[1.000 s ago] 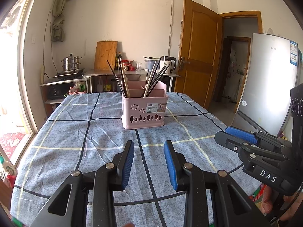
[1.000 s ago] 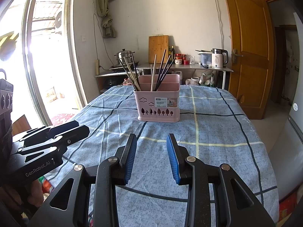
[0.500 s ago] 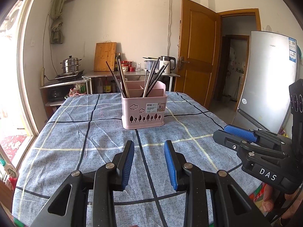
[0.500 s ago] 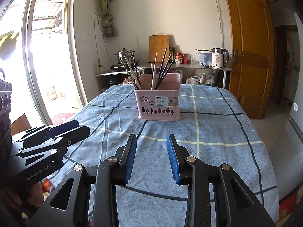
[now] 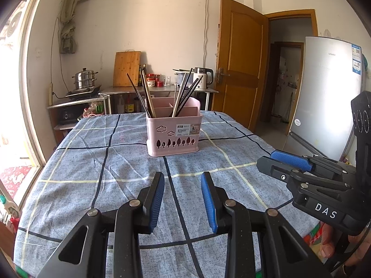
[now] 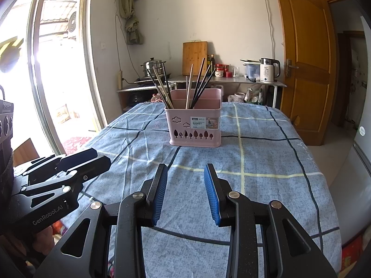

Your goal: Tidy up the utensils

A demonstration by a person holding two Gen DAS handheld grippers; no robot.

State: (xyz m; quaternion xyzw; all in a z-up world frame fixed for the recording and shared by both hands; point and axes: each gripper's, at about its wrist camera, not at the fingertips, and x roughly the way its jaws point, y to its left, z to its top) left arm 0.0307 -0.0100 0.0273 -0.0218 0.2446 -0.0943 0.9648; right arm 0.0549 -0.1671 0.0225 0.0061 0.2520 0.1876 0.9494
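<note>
I held both tools low over the near part of the table (image 5: 76, 162), and each one was empty with its blue pads spread apart. The left gripper (image 5: 182, 200) pointed straight at the pink utensil basket (image 5: 174, 134), which stood upright on the blue checked cloth, well ahead of the fingertips and nearly on my centre line. The right gripper (image 6: 186, 193) saw the same basket (image 6: 194, 127) also ahead, a little to the left of its own axis, so I judged that both hands were about equally far from it. The chopsticks (image 5: 146, 97) stood inside in two bundles: one bundle leaned to the left in the left compartment, the other (image 5: 185, 92) leaned to the right in a compartment near the middle. Their long axis was close to vertical, with the tips free above the rim. I judged that the next move needed a forward reach and a grip from above on the upper ends. No utensil lay loose on the cloth that I could see
</note>
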